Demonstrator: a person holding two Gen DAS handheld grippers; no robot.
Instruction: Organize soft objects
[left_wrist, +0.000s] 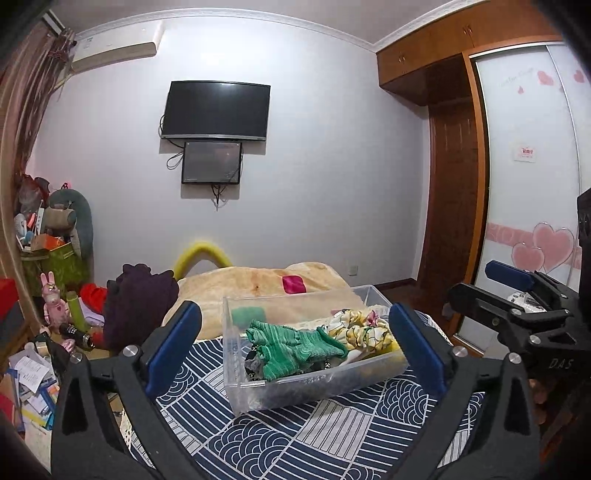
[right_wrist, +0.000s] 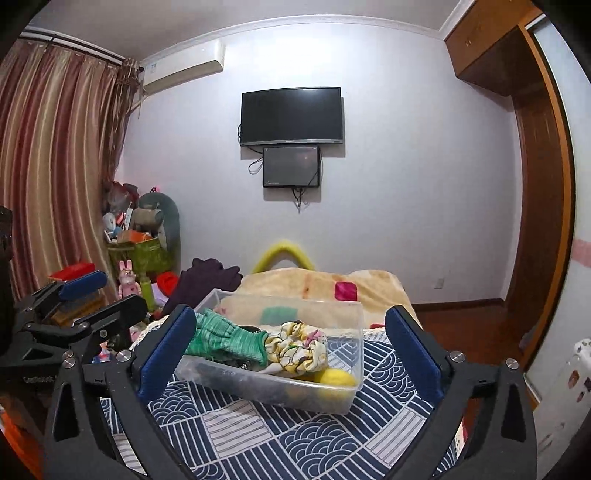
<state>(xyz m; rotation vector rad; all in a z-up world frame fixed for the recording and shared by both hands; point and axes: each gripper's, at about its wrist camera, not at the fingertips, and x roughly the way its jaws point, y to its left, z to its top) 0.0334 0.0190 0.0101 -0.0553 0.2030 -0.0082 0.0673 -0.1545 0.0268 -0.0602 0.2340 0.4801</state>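
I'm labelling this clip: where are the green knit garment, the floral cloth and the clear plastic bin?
green knit garment (left_wrist: 295, 345): left wrist view, middle of its ribbed fabric.
floral cloth (right_wrist: 295, 345): right wrist view, centre of the bunched folds.
clear plastic bin (left_wrist: 236, 387): left wrist view, near front corner wall.

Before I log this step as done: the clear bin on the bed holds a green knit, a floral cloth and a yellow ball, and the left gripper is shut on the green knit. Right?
Not quite. The left gripper is open and holds nothing, as the left wrist view shows; its fingers stand either side of the bin. The rest holds: green knit, floral cloth and yellow ball lie in the bin on the bed.
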